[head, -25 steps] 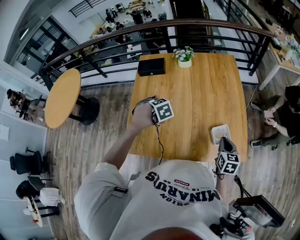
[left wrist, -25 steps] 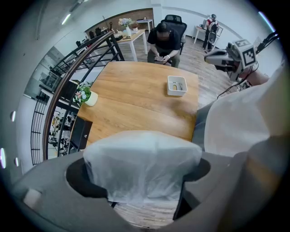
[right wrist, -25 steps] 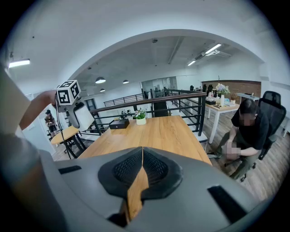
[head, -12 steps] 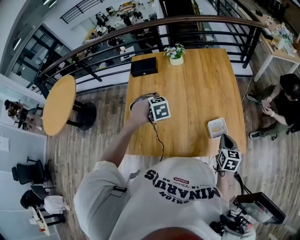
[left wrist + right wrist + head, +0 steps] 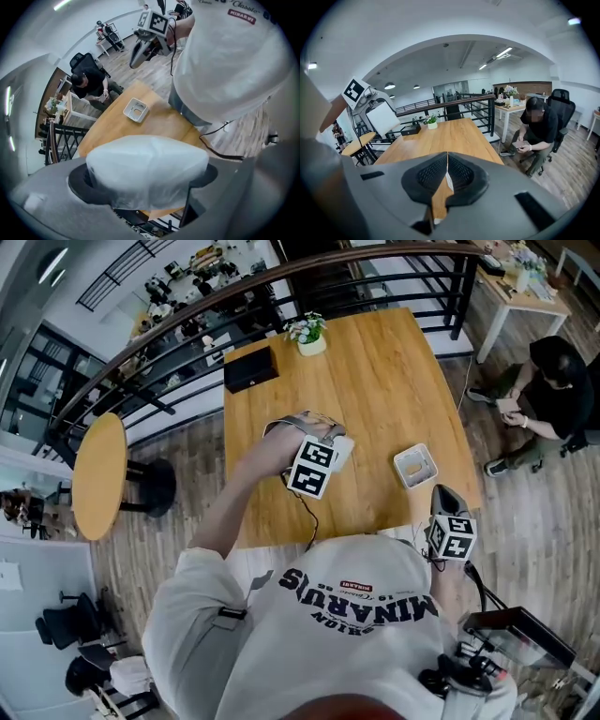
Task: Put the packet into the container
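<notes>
step: carry to container | left tool [image 5: 330, 454] clamped on white packet [image 5: 147, 164], over counter [image 5: 375, 381], apart from open white container [image 5: 414, 466] | right tool [image 5: 446, 180] jaws together, empty | advice: centre packet over container, lower between walls, then release
</notes>
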The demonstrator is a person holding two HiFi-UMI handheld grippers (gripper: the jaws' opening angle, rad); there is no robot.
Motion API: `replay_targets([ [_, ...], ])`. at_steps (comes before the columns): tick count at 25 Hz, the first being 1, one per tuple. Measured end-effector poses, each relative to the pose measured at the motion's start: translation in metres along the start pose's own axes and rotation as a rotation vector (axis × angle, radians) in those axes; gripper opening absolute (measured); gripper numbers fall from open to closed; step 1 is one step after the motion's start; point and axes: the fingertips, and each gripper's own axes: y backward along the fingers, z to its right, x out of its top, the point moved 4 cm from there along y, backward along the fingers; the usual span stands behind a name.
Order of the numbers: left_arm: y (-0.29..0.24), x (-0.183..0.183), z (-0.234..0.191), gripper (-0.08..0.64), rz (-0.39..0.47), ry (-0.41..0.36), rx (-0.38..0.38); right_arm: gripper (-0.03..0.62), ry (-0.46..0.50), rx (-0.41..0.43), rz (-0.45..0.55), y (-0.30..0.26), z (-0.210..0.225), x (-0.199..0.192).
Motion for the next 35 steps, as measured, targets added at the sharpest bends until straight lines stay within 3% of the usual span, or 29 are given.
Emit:
replay_targets([
  [4, -0.01, 0.0, -0.015, 0.463, -0.059, -0.044, 0.004, 0.011, -0.021, -0.029, 0.003, 0.005, 0.013, -0.005],
  [15, -0.024, 0.041, -0.042, 0.463, 0.002, -0.213, -0.039, 0.011, -0.072, -0.103, 0.019, 0.018, 0.029, -0.015],
  [25, -0.044, 0.114, -0.089, 0.463, 0.011, -0.422, -0.068, 0.011, -0.157, -0.223, 0.037, 0.057, 0.053, -0.037],
  [29, -0.049, 0.155, -0.111, 0.463, 0.006, -0.533, -0.072, 0.011, -0.197, -0.269, 0.043, 0.07, 0.061, -0.049],
  [35, -0.064, 0.212, -0.131, 0.463, 0.028, -0.633, -0.099, 0.011, -0.254, -0.328, 0.058, 0.088, 0.081, -0.065],
])
